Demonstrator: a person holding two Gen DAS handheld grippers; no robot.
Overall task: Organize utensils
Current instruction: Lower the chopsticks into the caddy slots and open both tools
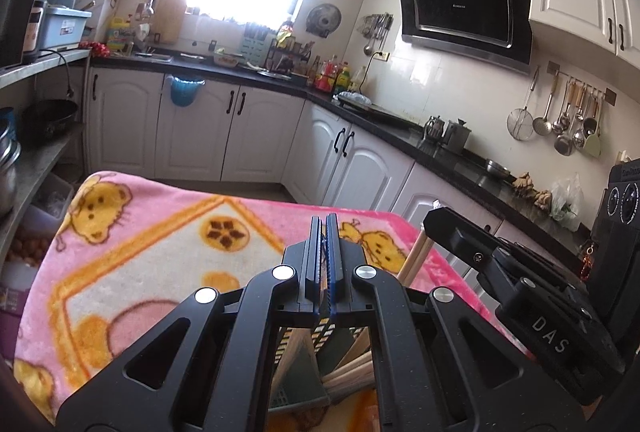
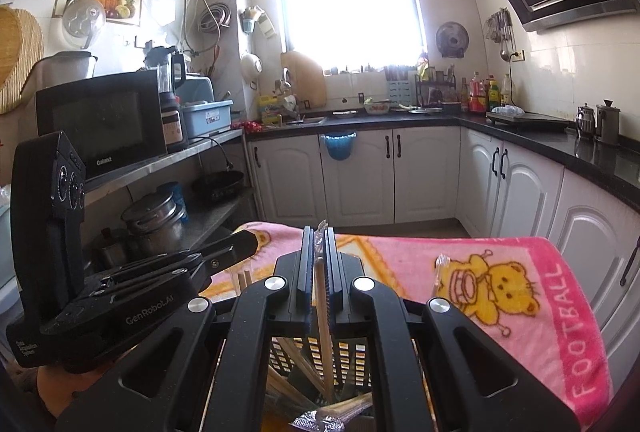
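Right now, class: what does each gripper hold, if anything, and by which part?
The right gripper pinches a wrapped chopstick near its upper end. The left gripper is shut with nothing visible between its fingers.

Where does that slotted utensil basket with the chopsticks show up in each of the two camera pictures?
Left wrist view: the slotted utensil basket sits at the bottom centre, seen through the left gripper frame.
Right wrist view: the basket is at the bottom centre, below the right gripper, which is clamped on a wrapped chopstick.
Shared landmark: the pink bear blanket.
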